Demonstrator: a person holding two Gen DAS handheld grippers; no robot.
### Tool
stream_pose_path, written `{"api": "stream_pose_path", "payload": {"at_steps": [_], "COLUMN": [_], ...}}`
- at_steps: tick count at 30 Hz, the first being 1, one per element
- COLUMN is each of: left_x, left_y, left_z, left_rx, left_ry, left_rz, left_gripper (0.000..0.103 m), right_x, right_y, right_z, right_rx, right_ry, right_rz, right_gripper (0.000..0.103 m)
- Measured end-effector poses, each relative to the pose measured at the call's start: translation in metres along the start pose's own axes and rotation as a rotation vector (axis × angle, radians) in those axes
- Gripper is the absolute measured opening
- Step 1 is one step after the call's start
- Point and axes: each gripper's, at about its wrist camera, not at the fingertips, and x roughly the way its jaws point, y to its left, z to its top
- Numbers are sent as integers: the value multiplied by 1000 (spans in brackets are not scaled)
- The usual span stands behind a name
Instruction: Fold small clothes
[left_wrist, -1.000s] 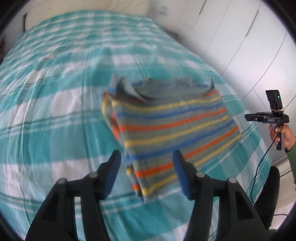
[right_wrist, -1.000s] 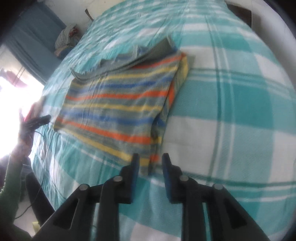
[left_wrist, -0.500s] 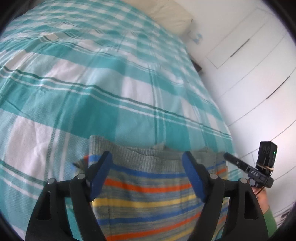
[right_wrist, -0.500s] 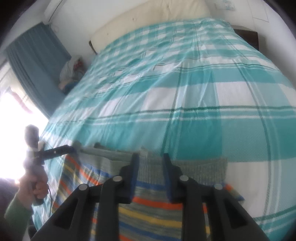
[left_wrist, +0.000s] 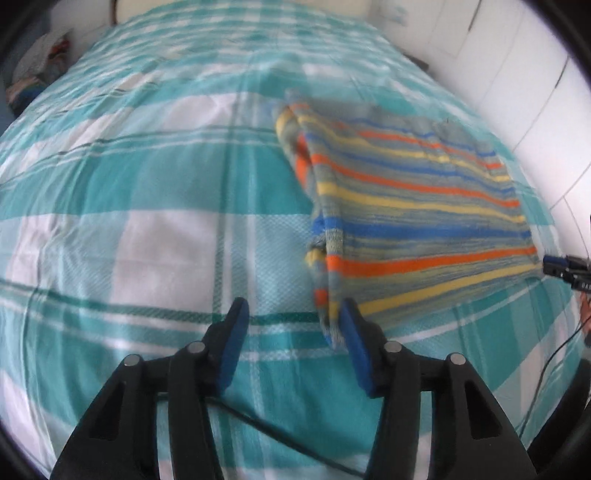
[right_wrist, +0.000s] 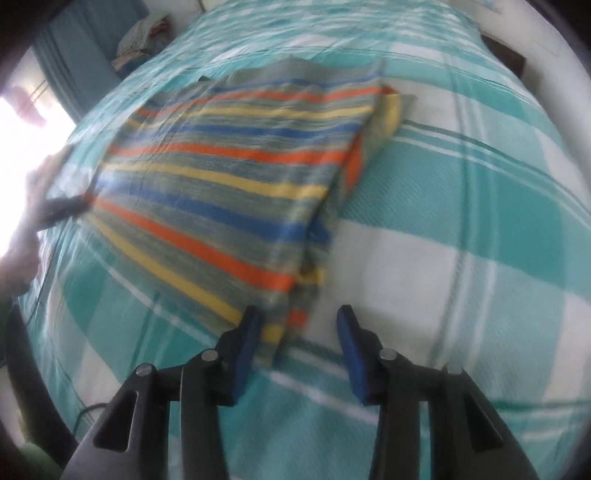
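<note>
A small striped garment, grey with orange, yellow and blue stripes, lies folded flat on the bed. In the left wrist view my left gripper is open and empty, at the garment's near left corner, its right pad beside the fabric edge. In the right wrist view the garment lies to the left, and my right gripper is open and empty at its near right corner. The right gripper's tip shows at the right edge of the left wrist view. Both views are motion blurred.
The bed is covered by a teal and white checked spread. White cupboard doors stand to the right of the bed. A pile of clothes lies by a blue curtain at the far left. A black cable runs under my left gripper.
Both grippers have pulled back from the garment's far edge to its near corners. The right gripper, nearly shut before, is now open. The garment now lies flat in a fold.
</note>
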Motion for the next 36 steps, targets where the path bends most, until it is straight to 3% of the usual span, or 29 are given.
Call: {"api": "stream_pose_path", "payload": {"at_steps": [2, 3, 6, 11, 17, 27, 32, 36], "left_x": [-24, -34, -52, -64, -69, -66, -32, 2], "left_y": [-12, -21, -49, -91, -122, -151, -176, -218], "left_z": [-8, -11, -16, -26, -33, -38, -48, -51], "left_rx": [-9, -9, 6, 64, 112, 158, 218, 341], "left_ry": [-79, -117, -165, -203, -235, -251, -213, -188], "left_rz": [5, 12, 33, 105, 163, 189, 121, 30], "left_gripper": [92, 94, 94, 95, 95, 96, 96, 96], "right_x": [-24, -34, -51, -44, -38, -39, -47, -56], "right_y": [1, 3, 5, 18, 21, 28, 28, 20], "right_z": [-13, -20, -38, -67, -78, -81, -79, -78], "right_rx": [23, 33, 95, 132, 142, 99, 83, 102], "right_ry": [-88, -131, -232, -344, -365, -401, -438, -460], "right_rz": [-30, -28, 6, -36, -29, -55, -70, -63], "right_gripper": [46, 49, 60, 63, 63, 64, 68, 68]}}
